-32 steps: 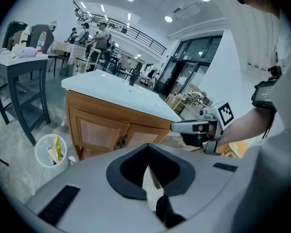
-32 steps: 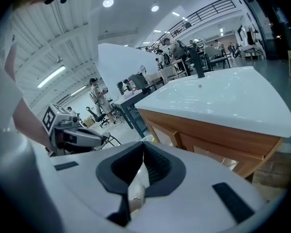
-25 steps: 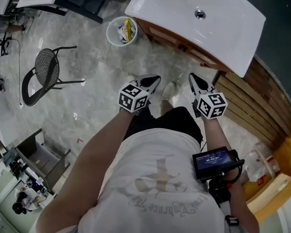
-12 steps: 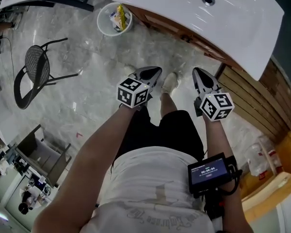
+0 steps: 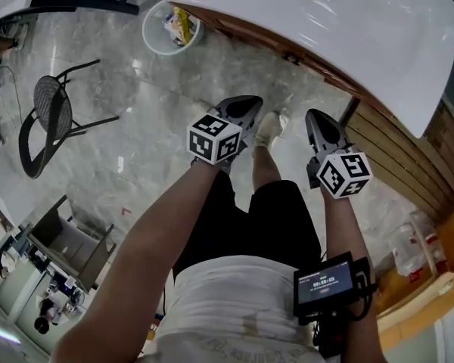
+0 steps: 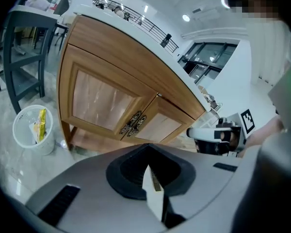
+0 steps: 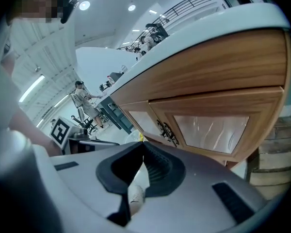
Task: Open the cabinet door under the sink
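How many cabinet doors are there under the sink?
2. The bin-side door is next to the waste bin; the second door sits beside it, the two meeting at the metal handles. Both look shut. Any doors on other sides would be hidden.

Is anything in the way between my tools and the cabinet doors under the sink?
Nothing visible does. The left tool and right tool are shut, empty, and look straight at the cabinet doors; the waste bin stands off to one side.
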### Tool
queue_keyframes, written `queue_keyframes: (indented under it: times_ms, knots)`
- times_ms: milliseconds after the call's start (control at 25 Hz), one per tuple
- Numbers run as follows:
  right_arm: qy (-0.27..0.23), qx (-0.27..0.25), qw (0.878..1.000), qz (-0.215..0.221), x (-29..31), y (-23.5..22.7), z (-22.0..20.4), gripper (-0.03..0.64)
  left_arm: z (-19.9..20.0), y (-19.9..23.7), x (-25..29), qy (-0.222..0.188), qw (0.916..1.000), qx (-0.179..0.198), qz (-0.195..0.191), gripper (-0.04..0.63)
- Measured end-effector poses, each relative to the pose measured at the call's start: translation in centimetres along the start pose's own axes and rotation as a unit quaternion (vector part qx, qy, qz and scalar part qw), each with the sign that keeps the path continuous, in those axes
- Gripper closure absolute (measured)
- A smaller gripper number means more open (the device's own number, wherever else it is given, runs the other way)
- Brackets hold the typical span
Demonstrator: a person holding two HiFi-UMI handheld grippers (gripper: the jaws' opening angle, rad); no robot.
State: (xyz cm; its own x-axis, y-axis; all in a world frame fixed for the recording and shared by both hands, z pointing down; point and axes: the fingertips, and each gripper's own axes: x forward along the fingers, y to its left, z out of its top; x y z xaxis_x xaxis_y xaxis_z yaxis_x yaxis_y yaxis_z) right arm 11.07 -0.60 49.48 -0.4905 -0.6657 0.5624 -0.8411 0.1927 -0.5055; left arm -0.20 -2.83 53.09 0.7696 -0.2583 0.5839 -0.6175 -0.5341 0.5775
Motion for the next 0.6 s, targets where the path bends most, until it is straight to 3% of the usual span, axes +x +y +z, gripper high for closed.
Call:
queue_keyframes:
  times_ms: [240,600]
  knots:
    - [0.004,0.004,1.0,0.008,0.8,-0.7,-1.6,0.603,-0.1,2.0,2.7,-0.025,0.9991,-0.028,0.02,0.586]
    - [-0.002,0.016,1.0,0.008,0.4,-2.4,-2.3,0.603,1.5,3.4,6.6,-0.091,0.9892,-0.115,0.006,0.584]
